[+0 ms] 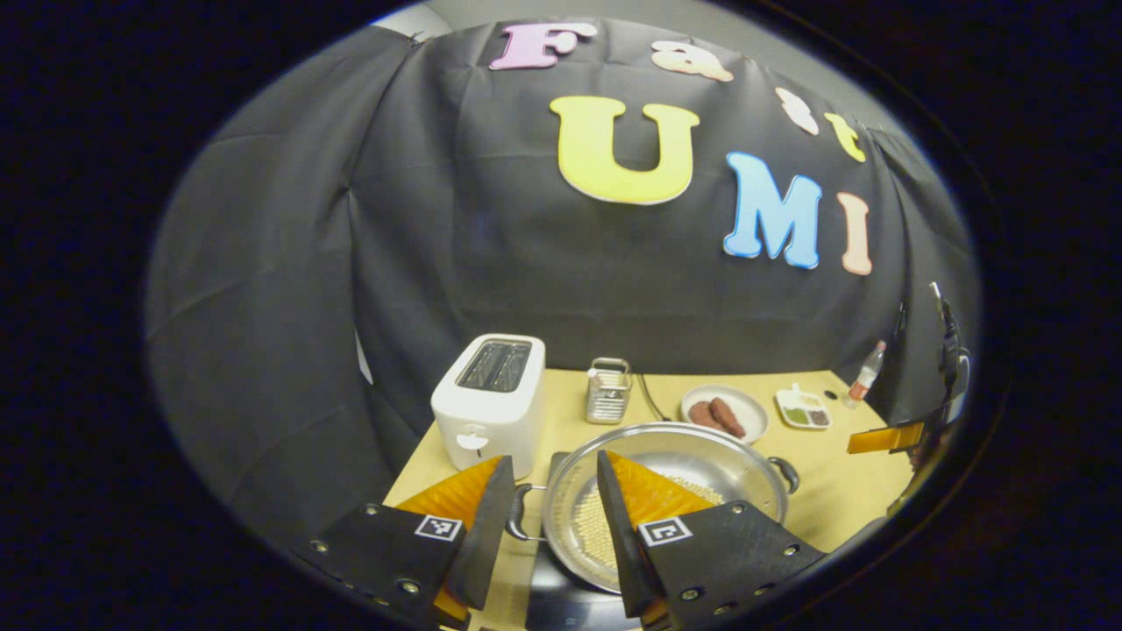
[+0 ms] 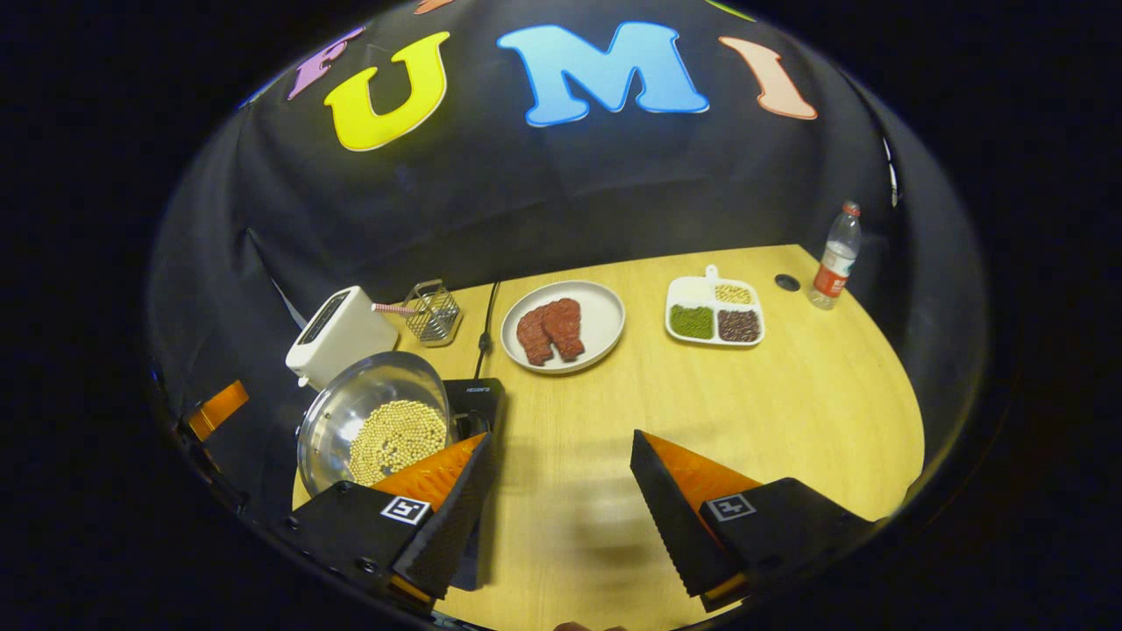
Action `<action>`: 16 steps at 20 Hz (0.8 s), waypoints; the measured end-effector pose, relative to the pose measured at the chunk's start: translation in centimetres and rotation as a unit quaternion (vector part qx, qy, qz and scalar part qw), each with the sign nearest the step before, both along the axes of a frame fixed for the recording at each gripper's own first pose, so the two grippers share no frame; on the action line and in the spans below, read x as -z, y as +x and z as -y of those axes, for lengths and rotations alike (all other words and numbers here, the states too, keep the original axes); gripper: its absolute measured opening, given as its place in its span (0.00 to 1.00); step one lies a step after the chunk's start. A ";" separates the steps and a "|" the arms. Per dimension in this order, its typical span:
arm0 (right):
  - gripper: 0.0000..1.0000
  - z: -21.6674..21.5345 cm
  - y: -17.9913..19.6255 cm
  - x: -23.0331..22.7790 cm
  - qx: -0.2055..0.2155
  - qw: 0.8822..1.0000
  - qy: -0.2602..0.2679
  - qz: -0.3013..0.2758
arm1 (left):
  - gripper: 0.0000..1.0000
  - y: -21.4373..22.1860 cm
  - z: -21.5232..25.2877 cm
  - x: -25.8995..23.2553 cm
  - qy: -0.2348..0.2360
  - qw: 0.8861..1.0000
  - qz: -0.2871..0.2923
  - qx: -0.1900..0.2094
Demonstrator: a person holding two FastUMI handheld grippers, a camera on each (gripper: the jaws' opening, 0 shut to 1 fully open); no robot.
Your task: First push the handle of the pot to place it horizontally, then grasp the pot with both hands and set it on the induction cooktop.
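A steel pot holding soybeans rests on the black induction cooktop at the table's near left. My left gripper is open and straddles the pot's left handle and rim. One finger is outside the pot and the other is over the beans, with a gap showing to the rim. The pot's far handle is free. My right gripper stands open over bare table to the right of the cooktop, holding nothing. It also appears far right as the right gripper.
A white toaster stands just behind the pot, with a wire holder beside it and a cable. Further back are a plate of meat, a divided dish and a bottle. The wooden table spreads to the right.
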State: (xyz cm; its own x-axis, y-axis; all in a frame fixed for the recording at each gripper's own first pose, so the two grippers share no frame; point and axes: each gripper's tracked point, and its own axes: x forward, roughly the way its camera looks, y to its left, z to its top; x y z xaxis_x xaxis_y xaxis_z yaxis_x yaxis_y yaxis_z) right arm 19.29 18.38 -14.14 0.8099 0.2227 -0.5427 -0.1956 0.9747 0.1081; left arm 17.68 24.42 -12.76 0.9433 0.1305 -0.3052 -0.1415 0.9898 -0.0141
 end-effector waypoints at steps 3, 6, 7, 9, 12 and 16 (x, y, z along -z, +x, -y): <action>0.98 3.7 -1.2 -3.8 0.022 0.998 -0.006 0.062 | 0.58 -1.8 3.6 -4.1 0.007 0.998 0.054 0.003; 0.98 7.1 -2.3 -7.5 0.037 0.992 -0.008 0.124 | 0.67 -3.5 6.7 -7.8 0.026 0.994 0.106 -0.012; 0.98 8.2 -2.7 -8.7 0.040 0.989 -0.007 0.140 | 0.58 -4.3 8.2 -8.8 0.030 0.993 0.116 -0.014; 0.98 10.3 -3.5 -10.7 0.044 0.985 -0.003 0.166 | 0.53 -5.6 10.6 -10.9 0.042 0.990 0.130 -0.023; 0.98 13.5 -4.9 -13.3 0.042 0.978 -0.008 0.202 | 0.58 -7.4 14.7 -13.2 0.046 0.987 0.150 -0.035; 0.98 17.7 -7.5 -16.8 0.044 0.963 -0.026 0.266 | 0.66 -10.3 20.5 -15.8 0.050 0.980 0.188 -0.033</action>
